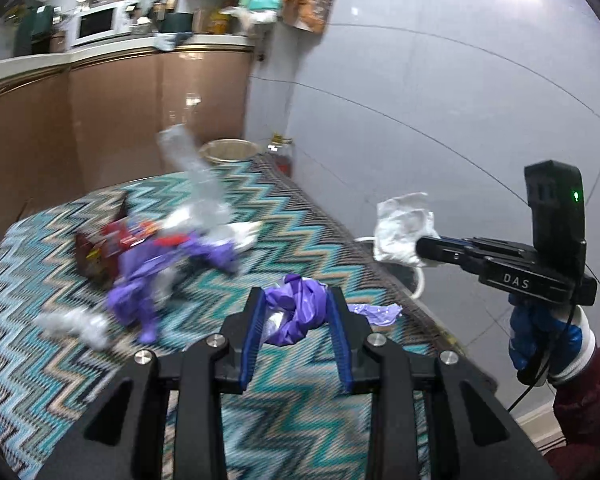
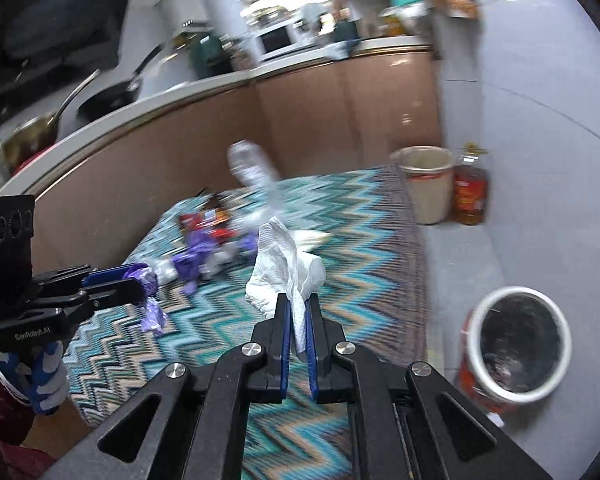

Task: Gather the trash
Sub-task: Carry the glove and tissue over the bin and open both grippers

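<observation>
My left gripper (image 1: 296, 300) is shut on a crumpled purple wrapper (image 1: 300, 314) above the zigzag-patterned table (image 1: 100, 380); it also shows in the right wrist view (image 2: 134, 280) with the wrapper (image 2: 150, 280). My right gripper (image 2: 298, 300) is shut on a white crumpled tissue (image 2: 284, 264), held past the table's right edge; it shows in the left wrist view (image 1: 424, 250) with the tissue (image 1: 400, 232). A trash pile lies on the table: purple plastic (image 1: 148, 276), a red box (image 1: 100, 252), a clear plastic bottle (image 1: 196, 172) and white paper (image 1: 76, 324).
A white-rimmed bin (image 2: 520, 340) with a dark inside stands on the floor to the right of the table. A beige bucket (image 2: 426, 184) and an oil bottle (image 2: 470, 188) stand at the table's far end. A brown kitchen counter (image 1: 120, 100) runs behind.
</observation>
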A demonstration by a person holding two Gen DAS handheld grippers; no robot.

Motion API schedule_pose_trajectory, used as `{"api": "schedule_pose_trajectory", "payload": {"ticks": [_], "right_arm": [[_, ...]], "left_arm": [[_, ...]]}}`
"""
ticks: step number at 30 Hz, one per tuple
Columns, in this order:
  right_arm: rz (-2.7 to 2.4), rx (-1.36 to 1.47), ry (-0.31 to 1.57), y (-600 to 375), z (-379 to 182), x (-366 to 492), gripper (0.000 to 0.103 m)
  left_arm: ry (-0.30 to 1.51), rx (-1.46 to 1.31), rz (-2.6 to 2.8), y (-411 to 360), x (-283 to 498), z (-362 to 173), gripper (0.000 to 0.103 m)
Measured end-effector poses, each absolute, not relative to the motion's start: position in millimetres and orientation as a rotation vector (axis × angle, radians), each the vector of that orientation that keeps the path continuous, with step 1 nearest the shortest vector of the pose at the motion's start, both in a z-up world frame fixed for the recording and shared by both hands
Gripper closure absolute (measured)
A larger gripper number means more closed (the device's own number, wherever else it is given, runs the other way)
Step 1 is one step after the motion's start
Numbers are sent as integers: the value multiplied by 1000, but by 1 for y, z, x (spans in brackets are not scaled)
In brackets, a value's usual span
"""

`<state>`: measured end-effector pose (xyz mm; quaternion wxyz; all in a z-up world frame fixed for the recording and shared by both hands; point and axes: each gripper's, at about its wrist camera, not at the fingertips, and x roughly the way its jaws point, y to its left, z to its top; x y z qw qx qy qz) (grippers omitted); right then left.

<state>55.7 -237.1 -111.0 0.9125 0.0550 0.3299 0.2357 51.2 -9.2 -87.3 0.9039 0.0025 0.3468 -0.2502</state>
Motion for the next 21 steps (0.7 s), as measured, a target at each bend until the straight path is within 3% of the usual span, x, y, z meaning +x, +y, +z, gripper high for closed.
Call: {"api": "schedule_pose_trajectory", "payload": {"ticks": [10, 21], "right_arm": [[148, 226, 679, -393, -134, 59, 96], [-1, 276, 762, -469, -189, 121, 95]], "left_arm": [[792, 110, -678, -170, 122, -94, 73], [888, 135, -753, -311, 218, -149, 71]]}}
